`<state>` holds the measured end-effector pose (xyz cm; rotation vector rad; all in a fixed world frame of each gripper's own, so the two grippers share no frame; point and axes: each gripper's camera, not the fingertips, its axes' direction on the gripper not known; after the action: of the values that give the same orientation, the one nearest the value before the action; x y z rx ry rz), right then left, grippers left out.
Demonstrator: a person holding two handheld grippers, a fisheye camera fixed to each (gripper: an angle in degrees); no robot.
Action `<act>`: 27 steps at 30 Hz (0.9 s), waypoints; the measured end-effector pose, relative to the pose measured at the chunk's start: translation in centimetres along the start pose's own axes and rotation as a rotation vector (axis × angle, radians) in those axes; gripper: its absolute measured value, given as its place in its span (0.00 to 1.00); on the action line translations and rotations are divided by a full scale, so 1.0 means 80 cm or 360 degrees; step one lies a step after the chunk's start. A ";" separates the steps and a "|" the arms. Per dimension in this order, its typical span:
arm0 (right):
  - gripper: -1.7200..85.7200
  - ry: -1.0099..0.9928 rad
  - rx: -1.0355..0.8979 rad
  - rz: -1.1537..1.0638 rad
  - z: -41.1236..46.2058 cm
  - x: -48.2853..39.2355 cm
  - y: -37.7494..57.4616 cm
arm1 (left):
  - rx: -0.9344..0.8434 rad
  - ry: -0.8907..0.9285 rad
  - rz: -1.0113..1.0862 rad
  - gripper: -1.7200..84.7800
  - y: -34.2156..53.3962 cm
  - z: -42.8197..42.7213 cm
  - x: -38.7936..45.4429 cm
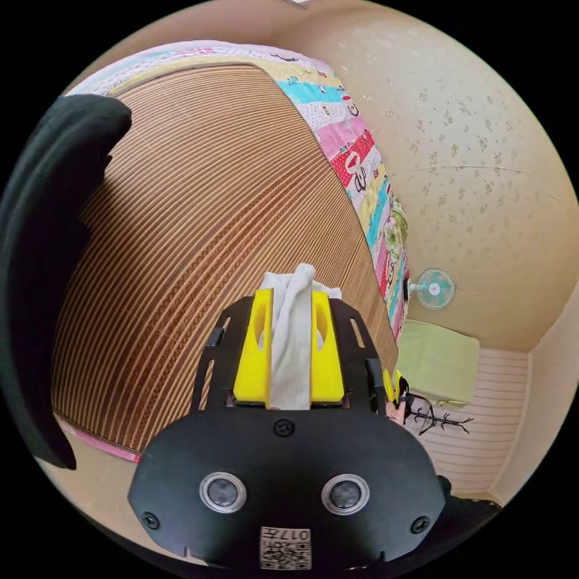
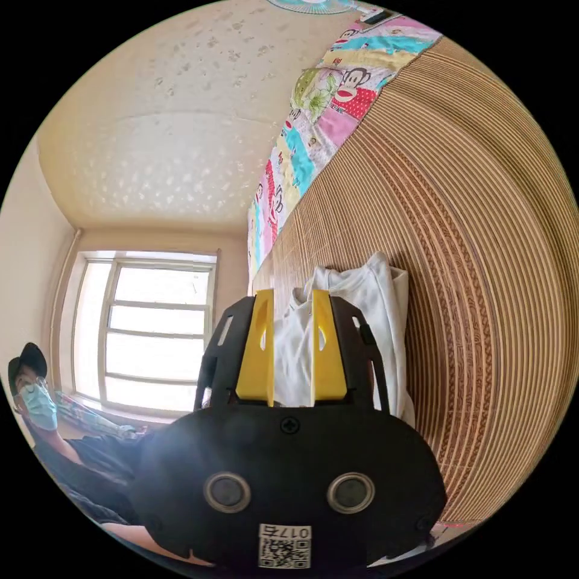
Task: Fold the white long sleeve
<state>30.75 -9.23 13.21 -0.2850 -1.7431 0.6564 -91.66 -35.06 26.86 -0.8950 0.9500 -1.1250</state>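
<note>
The left gripper point(image 1: 290, 347) has its yellow jaws pinched on a bunched strip of the soft white long-sleeve cotton shirt point(image 1: 292, 338). The right gripper point(image 2: 291, 350) stands with jaws narrowly parted over the same shirt point(image 2: 374, 319), though I cannot tell whether they press it. The shirt lies partly folded on the ribbed, woven brown bamboo mat point(image 2: 482, 253); it looks light, limp and easily creased, best taken at hems or fold edges.

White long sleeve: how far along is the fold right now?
Partly gathered: in the right gripper view the white long sleeve is bunched on the bamboo mat, not flat. In hand: the left gripper pinches a strip of it; cloth sits between the right gripper jaws, grip unclear. Left: laying it down and finishing a neat fold.
</note>
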 end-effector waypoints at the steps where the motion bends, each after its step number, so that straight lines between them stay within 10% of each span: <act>1: 0.12 0.0097 -0.0105 -0.0019 0.018 0.003 0.015 | -0.0014 -0.0130 0.0050 0.15 0.022 -0.001 -0.007; 16: 0.09 0.1071 -0.0868 -0.0656 0.432 -0.092 0.053 | -0.0243 0.0171 -0.0251 0.18 0.151 0.073 -0.159; 27: 0.05 0.0881 -0.0798 -0.0759 0.334 -0.072 0.050 | -0.0197 0.0745 0.0285 0.07 0.178 0.038 -0.076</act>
<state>6.39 -16.40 2.26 -0.3387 -1.3353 -0.2074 -85.30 -25.96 15.60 -0.6367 1.4675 -1.1514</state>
